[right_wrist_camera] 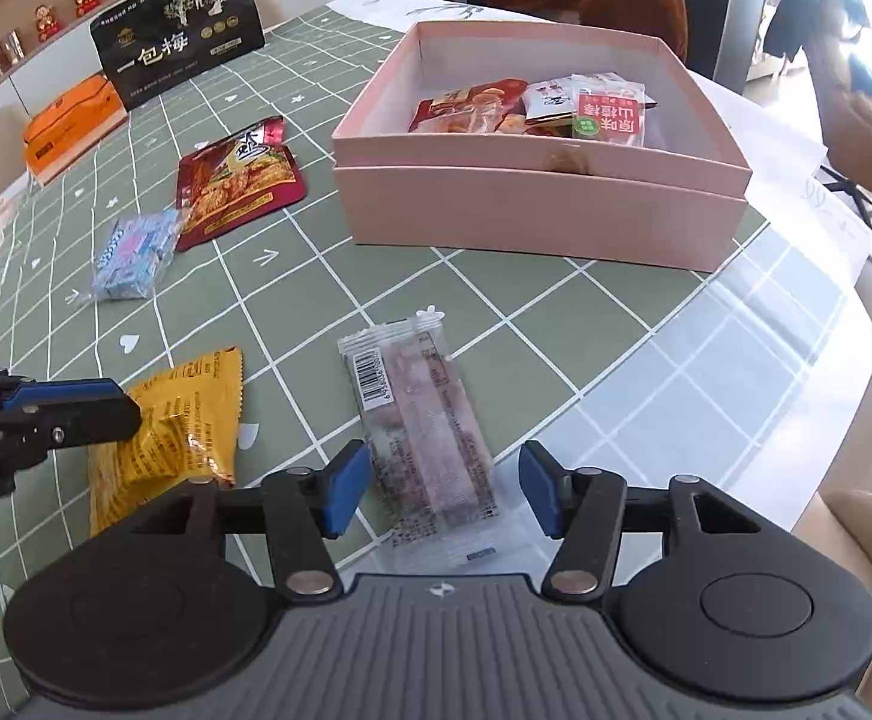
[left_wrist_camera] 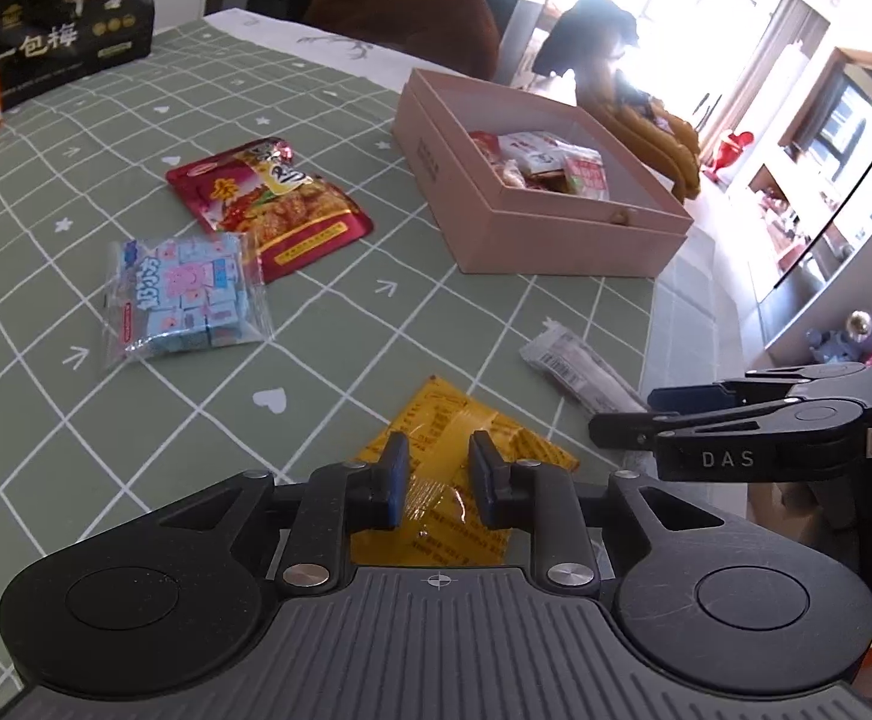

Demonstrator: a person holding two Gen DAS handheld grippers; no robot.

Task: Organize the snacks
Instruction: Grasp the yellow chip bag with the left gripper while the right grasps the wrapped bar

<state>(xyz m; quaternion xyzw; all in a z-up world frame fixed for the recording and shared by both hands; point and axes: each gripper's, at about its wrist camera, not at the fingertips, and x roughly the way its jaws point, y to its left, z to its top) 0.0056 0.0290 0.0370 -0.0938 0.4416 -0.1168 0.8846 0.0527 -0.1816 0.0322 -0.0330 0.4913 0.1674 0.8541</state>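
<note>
1. Left tool (left_wrist_camera: 439, 477): fingers nearly together, with the yellow packet (left_wrist_camera: 466, 474) between them. The film looks pinched at the near end, so I read it as clamped. In the right wrist view the same packet (right_wrist_camera: 166, 432) lies mostly on the surface, so I judge it not lifted yet.
2. Right tool (right_wrist_camera: 445, 492): fingers apart, straddling the clear-wrapped bar (right_wrist_camera: 427, 432) without touching it. The bar lies flat on the surface, long axis running near to far.
3. Further out, left of centre: blue candy bag (left_wrist_camera: 187, 294), with the red snack pouches (left_wrist_camera: 280, 204) overlapping just beyond it. Both are loose on the green checked surface (left_wrist_camera: 376, 312).
4. Far right: pink box (right_wrist_camera: 532, 204), open, with several packets already inside along its far side.
5. Far left: a big black pouch (right_wrist_camera: 178, 30) stands upright with an orange box (right_wrist_camera: 70, 126) beside it. I can't tell whether those count as part of the job.
6. Status: partly done. Some snacks are boxed. At least the yellow packet, the bar, the candy bag and the red pouches remain out.
</note>
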